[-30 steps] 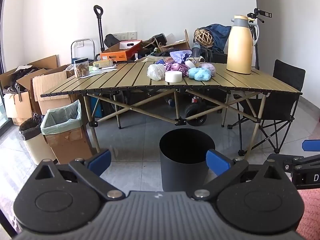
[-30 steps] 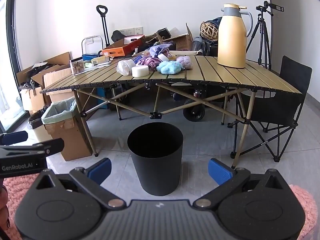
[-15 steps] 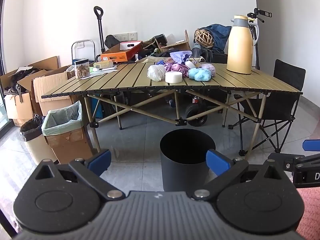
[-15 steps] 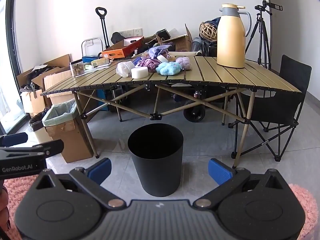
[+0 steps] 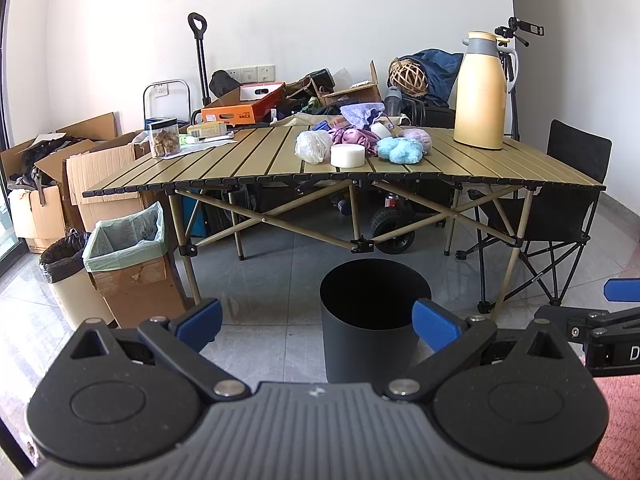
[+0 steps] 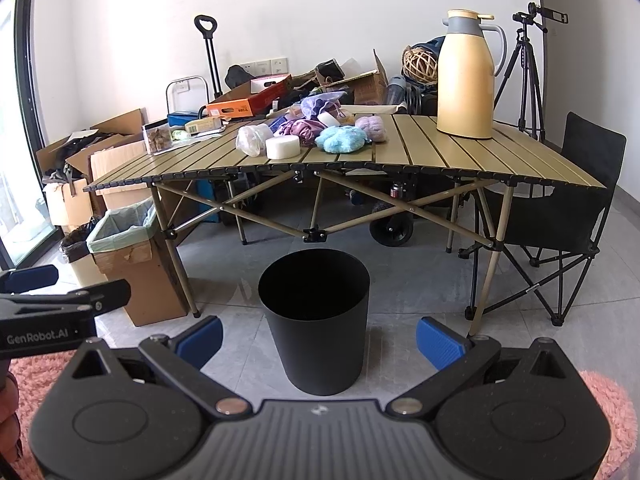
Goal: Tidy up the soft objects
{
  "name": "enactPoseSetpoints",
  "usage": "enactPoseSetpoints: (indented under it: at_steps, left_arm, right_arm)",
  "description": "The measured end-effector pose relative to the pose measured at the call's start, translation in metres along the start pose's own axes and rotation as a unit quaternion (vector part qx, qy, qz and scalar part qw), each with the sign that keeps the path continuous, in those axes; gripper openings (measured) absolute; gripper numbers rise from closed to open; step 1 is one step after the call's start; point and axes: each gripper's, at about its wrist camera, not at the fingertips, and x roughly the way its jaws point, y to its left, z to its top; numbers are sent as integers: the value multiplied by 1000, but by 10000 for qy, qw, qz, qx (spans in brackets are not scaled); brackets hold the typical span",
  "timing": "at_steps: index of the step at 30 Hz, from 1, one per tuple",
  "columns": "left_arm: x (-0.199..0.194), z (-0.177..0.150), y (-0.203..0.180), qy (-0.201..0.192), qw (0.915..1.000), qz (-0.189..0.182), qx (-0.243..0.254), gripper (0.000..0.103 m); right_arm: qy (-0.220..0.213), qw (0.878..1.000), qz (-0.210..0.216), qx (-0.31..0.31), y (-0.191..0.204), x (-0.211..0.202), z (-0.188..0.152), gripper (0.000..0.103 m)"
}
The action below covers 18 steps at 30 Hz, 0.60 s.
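Hovering wide open and empty, left tool (image 5: 316, 322) and right tool (image 6: 319, 338) face the far surface (image 5: 248, 160); soft pile (image 5: 360, 144) lies ahead, beyond bin (image 5: 374, 320), neither nearer.

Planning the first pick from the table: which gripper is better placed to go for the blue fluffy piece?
Probably the right gripper, though barely: both are open, empty and well back from the table. The blue fluffy piece lies on the right of the pile, nearer its side.

Right gripper (image 6: 319, 340) low over grey floor, jaws spread wide and empty, black bin (image 6: 314, 320) just ahead, folding table (image 6: 440, 152) beyond, soft pile (image 6: 320, 132) near its middle, yellow jug (image 6: 466, 80) upright, left gripper (image 6: 44, 292) at left edge.
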Motion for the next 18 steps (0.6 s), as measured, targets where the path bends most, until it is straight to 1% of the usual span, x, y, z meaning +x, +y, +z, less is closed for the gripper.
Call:
enactPoseSetpoints:
  at_steps: [12, 18]
  left_arm:
    - [0, 1, 0, -3, 10000, 6, -10, 103]
    - [-4, 7, 4, -2, 10000, 3, -10, 103]
  right_arm:
    - [-3, 10000, 24, -16, 2, 1, 1, 103]
    - [-17, 10000, 27, -22, 3, 2, 2, 103]
